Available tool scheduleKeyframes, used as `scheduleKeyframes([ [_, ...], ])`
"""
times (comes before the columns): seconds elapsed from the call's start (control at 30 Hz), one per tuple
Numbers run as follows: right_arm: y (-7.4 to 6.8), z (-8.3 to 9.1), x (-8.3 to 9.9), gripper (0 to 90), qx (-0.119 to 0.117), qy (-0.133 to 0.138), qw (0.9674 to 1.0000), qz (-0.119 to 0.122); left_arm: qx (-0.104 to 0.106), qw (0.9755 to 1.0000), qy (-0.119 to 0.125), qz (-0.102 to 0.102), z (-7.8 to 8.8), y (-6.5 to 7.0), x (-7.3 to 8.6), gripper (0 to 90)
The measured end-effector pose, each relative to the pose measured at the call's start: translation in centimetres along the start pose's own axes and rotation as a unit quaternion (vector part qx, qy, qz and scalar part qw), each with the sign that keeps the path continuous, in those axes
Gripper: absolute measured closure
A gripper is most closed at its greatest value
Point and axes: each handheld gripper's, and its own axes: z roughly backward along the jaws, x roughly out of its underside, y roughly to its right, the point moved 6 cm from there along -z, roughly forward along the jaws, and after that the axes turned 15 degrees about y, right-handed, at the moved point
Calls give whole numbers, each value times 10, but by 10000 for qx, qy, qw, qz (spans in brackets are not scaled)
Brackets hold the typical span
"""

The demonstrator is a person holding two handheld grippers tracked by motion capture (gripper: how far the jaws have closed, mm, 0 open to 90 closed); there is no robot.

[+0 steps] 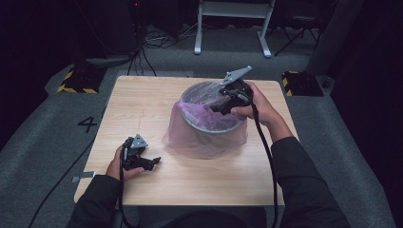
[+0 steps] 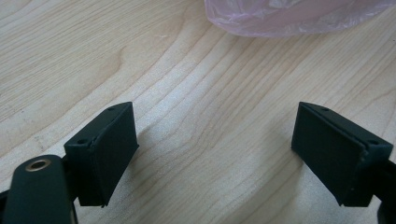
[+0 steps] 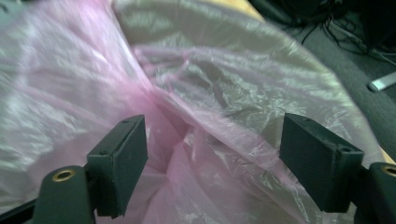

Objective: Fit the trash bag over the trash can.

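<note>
A grey round bin [image 1: 215, 127] stands on the wooden table [image 1: 142, 102], lined with a pink see-through bag [image 1: 190, 137] whose edge hangs down over the outside. My right gripper [image 1: 214, 109] hovers inside the bin's mouth, pointing left, jaws open. In the right gripper view crumpled pink bag film [image 3: 210, 107] lies beyond the open gripper [image 3: 212, 161], nothing pinched between the pads. My left gripper [image 1: 155, 161] rests low near the table's front left, open and empty. In the left gripper view its open jaws frame bare wood, with the bag's hem [image 2: 289, 18] farther off.
The table's front and left parts are bare wood [image 2: 196, 116]. Beyond the table lie grey carpet, a white frame's legs [image 1: 233, 28], cables and yellow-black striped blocks [image 1: 76, 80]. A cable [image 1: 266, 156] trails from the right gripper along the person's forearm.
</note>
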Motion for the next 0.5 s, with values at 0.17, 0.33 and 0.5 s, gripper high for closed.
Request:
scheduleKeyframes([
  [0.17,-6,-8,7,226,-273,-541,9980,191,1,10000,1,0,0,0,0,141],
  [0.33,-11,-13,11,217,-405,-1090,9924,392,-2,10000,3,-6,0,0,0,141],
  [0.5,-12,-16,12,216,-317,-1420,9882,476,-2,10000,4,-5,0,0,0,141],
])
